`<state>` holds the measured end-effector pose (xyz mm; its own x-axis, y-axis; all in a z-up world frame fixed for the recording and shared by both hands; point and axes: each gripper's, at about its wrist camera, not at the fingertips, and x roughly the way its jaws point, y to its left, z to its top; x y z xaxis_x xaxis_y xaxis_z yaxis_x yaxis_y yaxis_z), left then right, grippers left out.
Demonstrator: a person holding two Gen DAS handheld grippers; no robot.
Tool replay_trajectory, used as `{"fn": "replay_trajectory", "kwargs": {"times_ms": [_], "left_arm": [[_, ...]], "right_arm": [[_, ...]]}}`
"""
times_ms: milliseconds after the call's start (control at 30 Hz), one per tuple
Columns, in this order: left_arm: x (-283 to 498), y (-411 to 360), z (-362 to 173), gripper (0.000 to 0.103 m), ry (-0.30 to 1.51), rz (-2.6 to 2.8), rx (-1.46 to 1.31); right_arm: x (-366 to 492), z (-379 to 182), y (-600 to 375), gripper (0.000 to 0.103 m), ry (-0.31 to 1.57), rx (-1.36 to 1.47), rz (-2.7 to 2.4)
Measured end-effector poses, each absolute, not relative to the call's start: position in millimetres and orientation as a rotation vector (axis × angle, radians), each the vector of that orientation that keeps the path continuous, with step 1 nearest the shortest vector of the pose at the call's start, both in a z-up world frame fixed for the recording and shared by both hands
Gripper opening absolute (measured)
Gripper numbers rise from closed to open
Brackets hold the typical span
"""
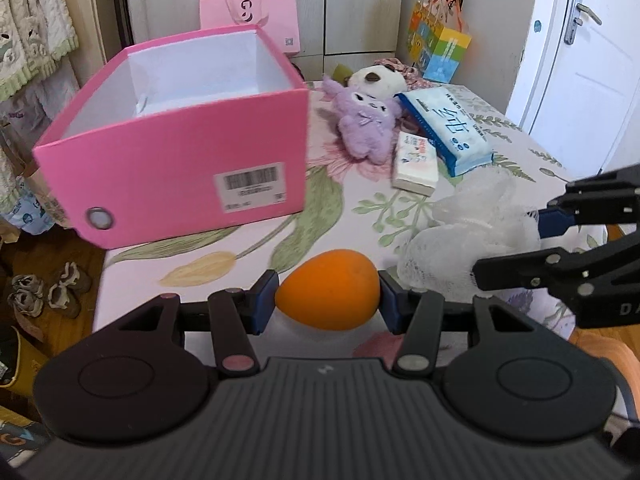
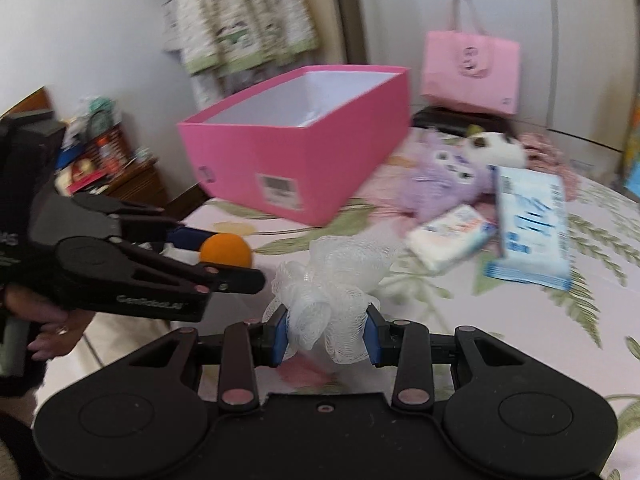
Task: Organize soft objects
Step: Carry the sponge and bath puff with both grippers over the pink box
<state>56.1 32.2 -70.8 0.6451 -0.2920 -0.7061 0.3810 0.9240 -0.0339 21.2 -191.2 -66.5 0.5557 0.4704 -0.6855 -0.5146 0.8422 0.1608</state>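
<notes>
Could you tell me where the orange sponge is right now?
The orange sponge sits clamped in the left gripper, above the floral bedspread, near the pink box.

The pink box (image 1: pixel 172 148) stands open at the top on the far left of the flowered bedspread (image 1: pixel 320 216), nothing across its mouth. Between it and the near edge the cloth lies bare. On the far right a purple plush (image 1: pixel 366 120), a white plush (image 1: pixel 378 80), a small tissue pack (image 1: pixel 415 166) and a blue tissue pack (image 1: pixel 448 128) crowd together, blocking that side. Behind the box stands a pink paper bag (image 1: pixel 250 10).
</notes>
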Motion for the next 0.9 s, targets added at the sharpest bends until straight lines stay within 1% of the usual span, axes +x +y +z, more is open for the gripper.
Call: {"fn": "replay_trajectory", "kwargs": {"times_ms": [133,433,667,900], "left_arm": [[53,51,-49,0.052,0.759,-0.394,0.117],[73,71,2,0.052,0.673,-0.423,0.123],[120,74,34,0.053,0.637,-0.48,0.09],[188,79,43,0.053,0.623,-0.418,0.057]], "right_arm": [[21,-45,-174,0.042,0.779,-0.096,0.631],[49,-5,-149,0.043,0.634,-0.146,0.664],[98,19,-140,0.045,0.559,-0.166,0.663],[161,30,-123,0.045,0.5,-0.261,0.667]]}}
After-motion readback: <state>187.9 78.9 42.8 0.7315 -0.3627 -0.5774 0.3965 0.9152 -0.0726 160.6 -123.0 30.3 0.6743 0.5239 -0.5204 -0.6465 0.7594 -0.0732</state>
